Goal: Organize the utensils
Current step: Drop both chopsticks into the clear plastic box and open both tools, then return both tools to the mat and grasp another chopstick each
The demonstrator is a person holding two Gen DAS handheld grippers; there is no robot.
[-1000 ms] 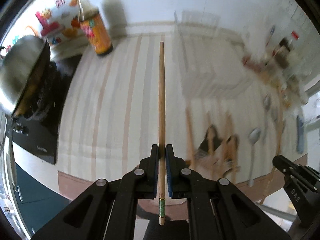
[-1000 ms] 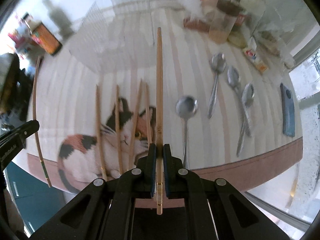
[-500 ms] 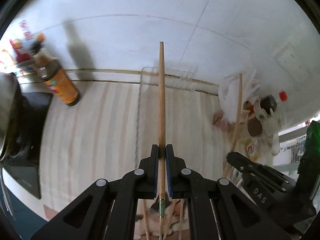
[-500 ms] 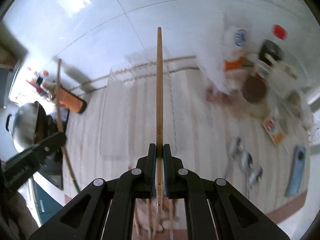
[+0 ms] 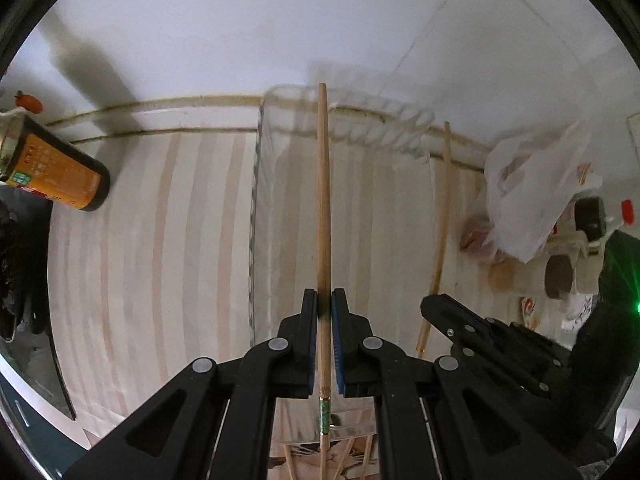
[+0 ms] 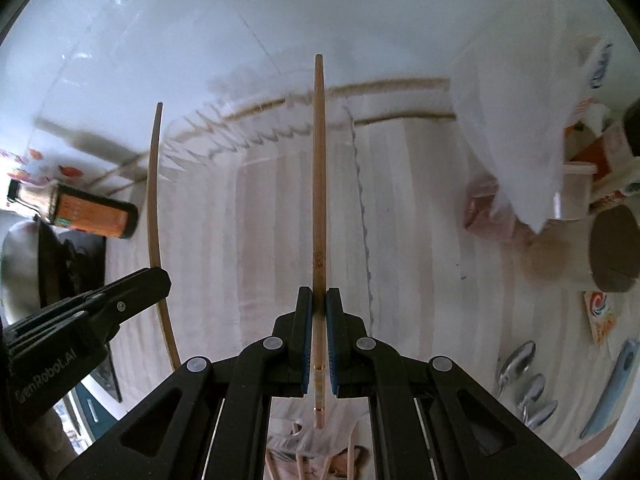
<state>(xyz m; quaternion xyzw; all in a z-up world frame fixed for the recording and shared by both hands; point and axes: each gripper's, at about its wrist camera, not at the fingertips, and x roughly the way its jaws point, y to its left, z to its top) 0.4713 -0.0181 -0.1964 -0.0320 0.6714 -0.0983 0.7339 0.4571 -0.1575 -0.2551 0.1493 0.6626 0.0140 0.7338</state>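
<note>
My left gripper (image 5: pixel 324 300) is shut on a wooden chopstick (image 5: pixel 323 200) with a green band, pointing forward over a clear plastic tray (image 5: pixel 256 208) at the back of the striped table. My right gripper (image 6: pixel 319 298) is shut on a second wooden chopstick (image 6: pixel 319 184), also held over the clear tray (image 6: pixel 362 208). Each gripper shows in the other's view: the right one (image 5: pixel 472 328) with its chopstick (image 5: pixel 440 216), the left one (image 6: pixel 100 304) with its chopstick (image 6: pixel 154 216). More chopsticks (image 6: pixel 348 456) lie below, partly hidden. Several spoons (image 6: pixel 520 364) lie at the right.
An orange-labelled bottle (image 5: pixel 56 176) stands at the back left beside a black stove (image 5: pixel 20 264). A white plastic bag (image 5: pixel 532 196), jars and packets (image 6: pixel 612 256) crowd the right side. A blue phone (image 6: pixel 612 388) lies near the spoons. A white wall rises behind the tray.
Both grippers have lifted their chopsticks from the cat mat area and carried them forward over the clear tray, which now looks closer in both views.
</note>
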